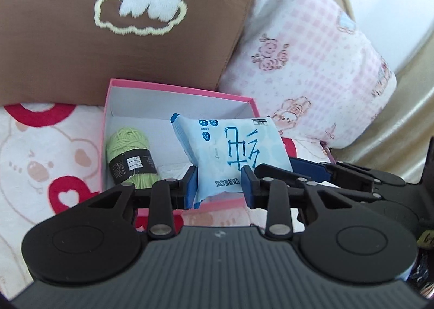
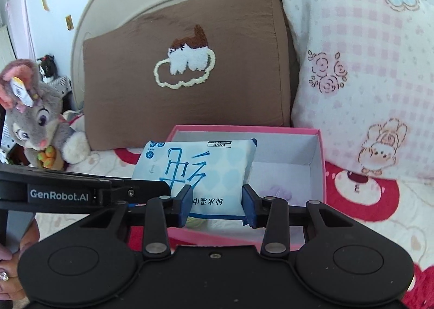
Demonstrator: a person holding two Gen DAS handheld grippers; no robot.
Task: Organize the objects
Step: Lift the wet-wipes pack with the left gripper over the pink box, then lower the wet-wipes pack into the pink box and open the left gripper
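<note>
Both grippers, left (image 1: 218, 187) and right (image 2: 217, 201), clamping one wipes pack (image 1: 230, 146), carrying it above pink box (image 1: 179, 86), long axis pointing away toward box's far wall; yarn (image 1: 130, 154) lying inside, left.

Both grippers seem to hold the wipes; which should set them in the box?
Right, probably: the right gripper grips the wipes pack facing bare floor of the pink box; green yarn fills the side before the left gripper.
</note>
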